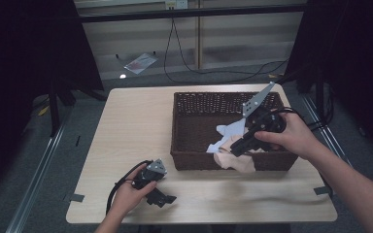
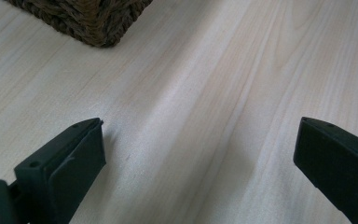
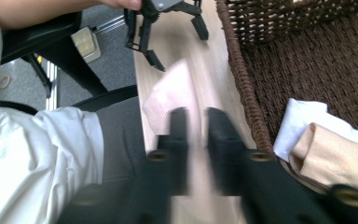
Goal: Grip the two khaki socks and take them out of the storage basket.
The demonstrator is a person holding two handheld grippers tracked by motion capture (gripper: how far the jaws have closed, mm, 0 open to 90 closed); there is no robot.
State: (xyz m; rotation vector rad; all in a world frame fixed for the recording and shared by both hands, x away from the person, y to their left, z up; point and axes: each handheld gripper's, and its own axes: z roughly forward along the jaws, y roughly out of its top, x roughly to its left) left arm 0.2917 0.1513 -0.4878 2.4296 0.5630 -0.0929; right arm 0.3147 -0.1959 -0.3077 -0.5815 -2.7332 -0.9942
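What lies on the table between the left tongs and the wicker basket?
Nothing: the table between the left tongs and the basket is bare, as the left gripper view shows.

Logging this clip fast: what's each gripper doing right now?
Left gripper: open, holding nothing, over bare table.
Right gripper: jaws slightly apart, a pink cloth hanging between them; grip cannot be told.

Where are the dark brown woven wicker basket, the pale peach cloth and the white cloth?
Dark brown woven wicker basket (image 1: pixel 194 160): high view, front wall.
Pale peach cloth (image 3: pixel 335 156): right gripper view, folded middle.
White cloth (image 3: pixel 303 116): right gripper view, upper corner.
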